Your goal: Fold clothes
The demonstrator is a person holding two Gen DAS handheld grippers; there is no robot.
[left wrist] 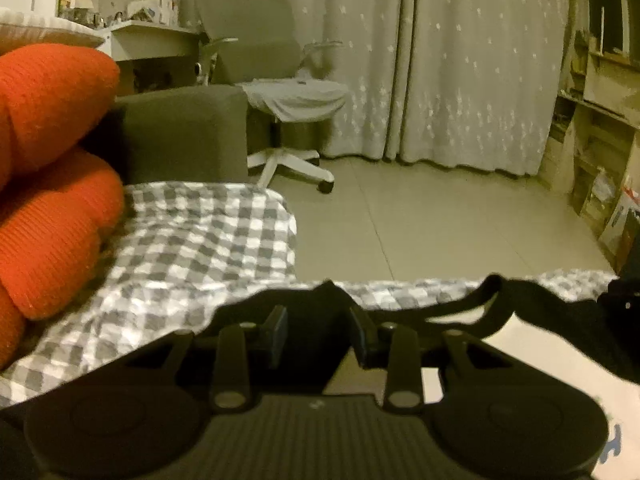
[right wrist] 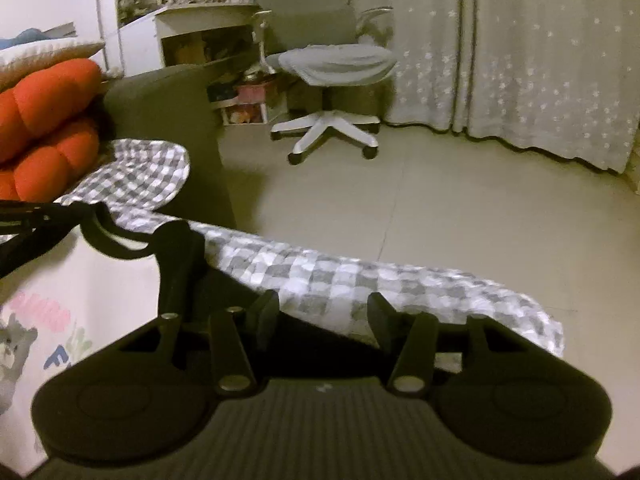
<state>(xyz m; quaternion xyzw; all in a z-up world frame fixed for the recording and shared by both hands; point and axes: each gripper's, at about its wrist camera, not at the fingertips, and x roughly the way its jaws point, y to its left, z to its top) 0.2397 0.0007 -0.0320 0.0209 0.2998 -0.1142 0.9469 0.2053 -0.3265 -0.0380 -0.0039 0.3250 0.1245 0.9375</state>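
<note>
Pale tiled floor (right wrist: 460, 216) across the room, closed off at the back by long light curtains dotted with small white flowers (left wrist: 460, 60).

Grey sofa with a blocky upholstered arm (left wrist: 180, 136) at the left, seat spread with a grey-and-white checked cloth (left wrist: 192, 240) running to the front edge and drooping over it.

White swivel office chair with a grey back and five-star wheeled base (right wrist: 332, 68) on the tiles behind the sofa arm, beside a white desk heaped with small clutter (right wrist: 200, 20). Open wooden shelving (left wrist: 600, 120) down the right wall, contents too dim to name.

Plump orange ribbed-knit cushion (left wrist: 52, 168) of rounded lobes against the sofa's left end, on the checked cloth, with a pale striped pillow (right wrist: 44, 54) above it.

White garment with black trim, black straps and a cartoon animal print with pink and blue letters (right wrist: 72, 312) flat on the checked cloth near the sofa's front edge, under and between both tools; one black strap looping up towards the edge in each view.

Left gripper (left wrist: 320, 328), black, two-fingered, low over the garment's black-trimmed top edge, jaws parted, dark fabric in the gap; pinched or merely lying there, cannot tell.

Right gripper (right wrist: 324, 320), same build, at the garment's right side close to the sofa's front edge, jaws apart and released, pads clear of the cloth.
</note>
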